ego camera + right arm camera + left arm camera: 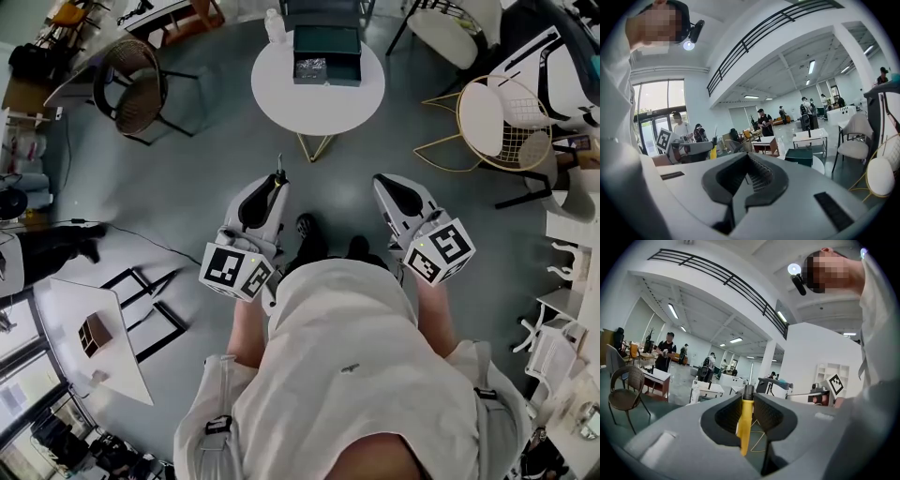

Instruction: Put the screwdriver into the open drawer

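Observation:
My left gripper (277, 184) is shut on a yellow-handled screwdriver (279, 172), whose metal shaft pokes out past the fingertips toward the round white table (361, 101). In the left gripper view the yellow handle (745, 423) stands pinched between the dark pads of the left gripper (748, 397). On the table sits a dark green drawer box (327, 44) with its drawer (310, 69) pulled out toward me. My right gripper (382, 181) hangs level beside the left one. Its jaws (748, 157) are shut with nothing between them. Both grippers are well short of the table.
A brown wicker chair (131, 86) stands at the left and a gold wire chair (502, 120) at the right of the table. A white desk (94, 342) is at my lower left. A cable (159, 246) runs over the grey floor. People stand far off (667, 350).

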The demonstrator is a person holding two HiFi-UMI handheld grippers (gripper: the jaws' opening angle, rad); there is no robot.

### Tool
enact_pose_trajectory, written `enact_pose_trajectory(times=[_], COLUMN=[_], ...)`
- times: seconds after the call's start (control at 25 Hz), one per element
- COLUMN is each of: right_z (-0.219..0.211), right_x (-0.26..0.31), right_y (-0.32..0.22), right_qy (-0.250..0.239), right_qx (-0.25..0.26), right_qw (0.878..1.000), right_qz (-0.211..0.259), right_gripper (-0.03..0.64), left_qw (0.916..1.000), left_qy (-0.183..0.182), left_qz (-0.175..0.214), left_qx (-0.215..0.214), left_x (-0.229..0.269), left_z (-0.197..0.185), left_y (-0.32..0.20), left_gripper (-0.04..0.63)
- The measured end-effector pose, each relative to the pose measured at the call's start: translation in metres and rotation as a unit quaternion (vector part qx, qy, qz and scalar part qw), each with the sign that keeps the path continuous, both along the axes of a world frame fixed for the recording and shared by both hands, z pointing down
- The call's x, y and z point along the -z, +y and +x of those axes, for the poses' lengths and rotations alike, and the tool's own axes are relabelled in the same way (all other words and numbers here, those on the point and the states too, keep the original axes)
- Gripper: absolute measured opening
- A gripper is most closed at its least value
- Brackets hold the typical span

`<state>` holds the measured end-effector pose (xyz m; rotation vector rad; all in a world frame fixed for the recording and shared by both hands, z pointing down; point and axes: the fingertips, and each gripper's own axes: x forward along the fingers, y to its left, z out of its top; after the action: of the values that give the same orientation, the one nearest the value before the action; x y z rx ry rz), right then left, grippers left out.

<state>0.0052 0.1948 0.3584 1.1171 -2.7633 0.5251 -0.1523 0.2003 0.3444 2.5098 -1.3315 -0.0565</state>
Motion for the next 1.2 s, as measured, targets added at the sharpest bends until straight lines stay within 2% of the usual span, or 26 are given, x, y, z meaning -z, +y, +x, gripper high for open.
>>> enact_pose_trajectory(times=[0.2,0.52,0.88,1.2], right_z=[-0.034,-0.046,-0.045,-0.041], right_x=[0.004,-0.010,-0.021,-0.011], right_y=[-0.013,-0.013,-0.028,-0.080], right_qy=[0.006,0.028,0.024,0.008], right_qx=[-0.010,-0.039,-0.052,-0.049], right_qw=[1.000,0.999,0.998,0.999], right_qz=[0.008,-0.014,-0.033,-0.021], right_gripper=[0.006,0.006,0.006,0.006], left_qw=[0.9999,0.9992,0.9979,0.9979], left_qy=[0.008,0.017,0.019,0.012], left_qz=[-0.001,-0.031,-0.057,-0.058], left_qx=[-0.013,-0.019,-0.023,-0.026], left_x=[-0.003,-0.027,-0.045,-0.035], left_z=[-0.037,-0.071,-0.072,-0.058], left_y=[-0.017,-0.031,-0.046,-0.087], left_gripper=[0.087,0.087,0.087,0.087])
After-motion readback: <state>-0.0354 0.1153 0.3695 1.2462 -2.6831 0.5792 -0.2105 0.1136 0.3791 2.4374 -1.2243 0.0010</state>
